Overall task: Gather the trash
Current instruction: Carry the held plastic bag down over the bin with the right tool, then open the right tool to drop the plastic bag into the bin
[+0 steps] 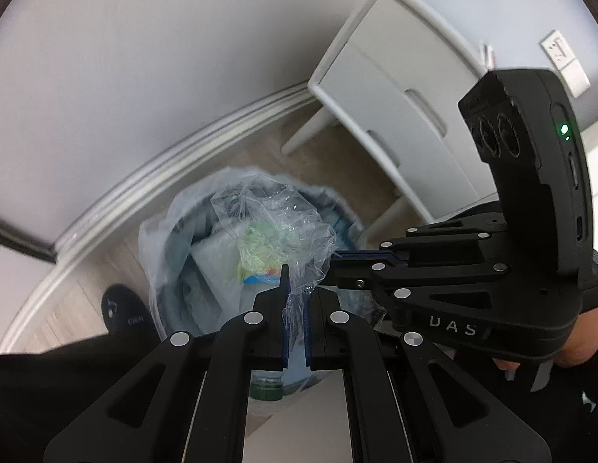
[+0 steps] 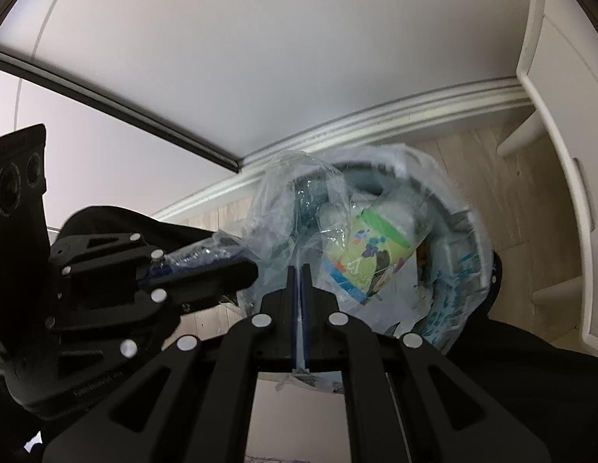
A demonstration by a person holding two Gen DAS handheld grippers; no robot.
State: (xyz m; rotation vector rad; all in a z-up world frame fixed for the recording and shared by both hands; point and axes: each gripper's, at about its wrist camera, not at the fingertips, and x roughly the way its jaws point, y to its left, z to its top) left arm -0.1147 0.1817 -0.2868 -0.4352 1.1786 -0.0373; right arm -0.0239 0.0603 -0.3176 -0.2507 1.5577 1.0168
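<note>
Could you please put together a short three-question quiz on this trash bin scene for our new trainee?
1. True or false: the left gripper is shut on the clear plastic bag.
2. What does the right gripper hold? A) a green bottle cap B) the clear plastic bag C) nothing
3. Which piece of furniture stands beside the lined trash bin?

Key
1. True; its fingers pinch a fold of the film.
2. B; the film runs between its shut fingers, so both grippers hold the same bag above the bin.
3. A white cabinet on legs, against the wall.
</note>
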